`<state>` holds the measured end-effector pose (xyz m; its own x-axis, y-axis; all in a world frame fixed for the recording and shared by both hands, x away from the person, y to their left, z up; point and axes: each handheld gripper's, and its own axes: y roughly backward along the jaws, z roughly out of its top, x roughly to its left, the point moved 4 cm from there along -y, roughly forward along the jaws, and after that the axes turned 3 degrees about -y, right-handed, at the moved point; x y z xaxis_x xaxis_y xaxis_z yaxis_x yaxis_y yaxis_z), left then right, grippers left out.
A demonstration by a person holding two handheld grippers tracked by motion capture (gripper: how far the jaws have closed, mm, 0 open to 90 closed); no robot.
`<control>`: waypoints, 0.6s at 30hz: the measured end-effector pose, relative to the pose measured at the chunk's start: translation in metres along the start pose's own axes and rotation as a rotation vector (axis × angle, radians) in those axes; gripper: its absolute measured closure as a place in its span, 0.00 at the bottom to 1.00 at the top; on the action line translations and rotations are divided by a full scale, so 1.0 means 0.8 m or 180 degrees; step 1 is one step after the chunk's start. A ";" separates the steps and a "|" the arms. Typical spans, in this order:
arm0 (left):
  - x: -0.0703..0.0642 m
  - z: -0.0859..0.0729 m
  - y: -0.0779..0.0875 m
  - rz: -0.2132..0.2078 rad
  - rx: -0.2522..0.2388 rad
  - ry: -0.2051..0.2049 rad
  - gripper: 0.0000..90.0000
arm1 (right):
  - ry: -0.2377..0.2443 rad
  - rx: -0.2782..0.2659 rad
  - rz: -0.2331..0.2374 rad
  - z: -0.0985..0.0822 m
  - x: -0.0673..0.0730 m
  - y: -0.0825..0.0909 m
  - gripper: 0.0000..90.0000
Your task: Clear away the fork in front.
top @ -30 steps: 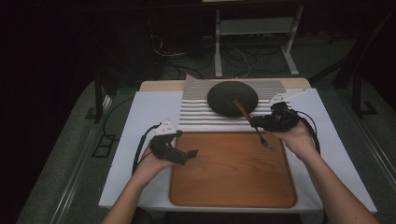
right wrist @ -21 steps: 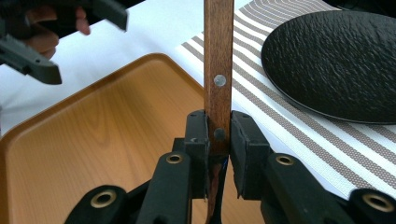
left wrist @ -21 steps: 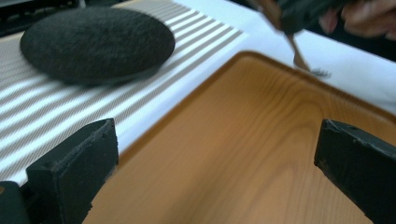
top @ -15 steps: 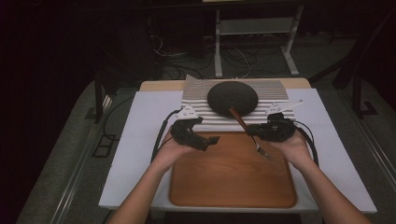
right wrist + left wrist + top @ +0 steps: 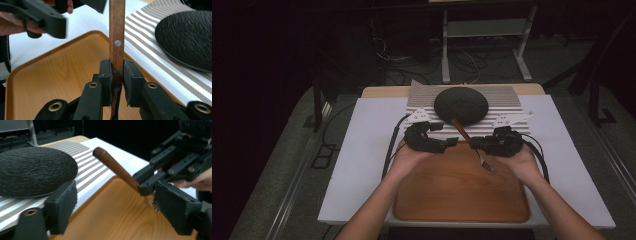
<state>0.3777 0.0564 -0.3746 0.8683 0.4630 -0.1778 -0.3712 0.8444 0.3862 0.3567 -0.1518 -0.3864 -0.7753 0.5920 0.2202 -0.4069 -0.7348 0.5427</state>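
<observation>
The high view is dim overall: the room beyond the far edge of the worktop point(image 5: 362, 150) sinks into near black, with only cables and a pale stand faintly lit. Light falls from above onto the white worktop cover, which reads soft grey-white rather than bright, without harsh glare. The wooden tray point(image 5: 462, 195) shows a mild, even sheen. The picture is soft and slightly grainy.

The left gripper view is brighter. The near jaws at the bottom are out of focus, and the dark plate point(image 5: 32, 170) is sharper, its texture legible.

In the right gripper view, the other hand-held gripper point(image 5: 42, 15) at upper left is smeared with blur, while the wooden handle point(image 5: 117, 30) is crisp.
</observation>
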 end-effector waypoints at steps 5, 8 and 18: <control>-0.003 0.002 -0.003 -0.0054 -0.0046 0.0071 0.31 | 0.0041 -0.0048 0.0020 0.003 0.008 -0.002 0.85; -0.004 0.002 -0.005 -0.0073 -0.0067 0.0103 0.37 | 0.0081 -0.0067 0.0033 0.005 0.013 -0.005 0.85; -0.006 0.000 -0.010 -0.0169 -0.0092 0.0248 0.58 | 0.0139 -0.0104 0.0032 0.007 0.023 -0.014 0.85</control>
<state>0.3765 0.0471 -0.3767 0.8592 0.4359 -0.2678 -0.3355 0.8753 0.3483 0.3501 -0.1307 -0.3839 -0.7996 0.5699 0.1896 -0.4138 -0.7515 0.5138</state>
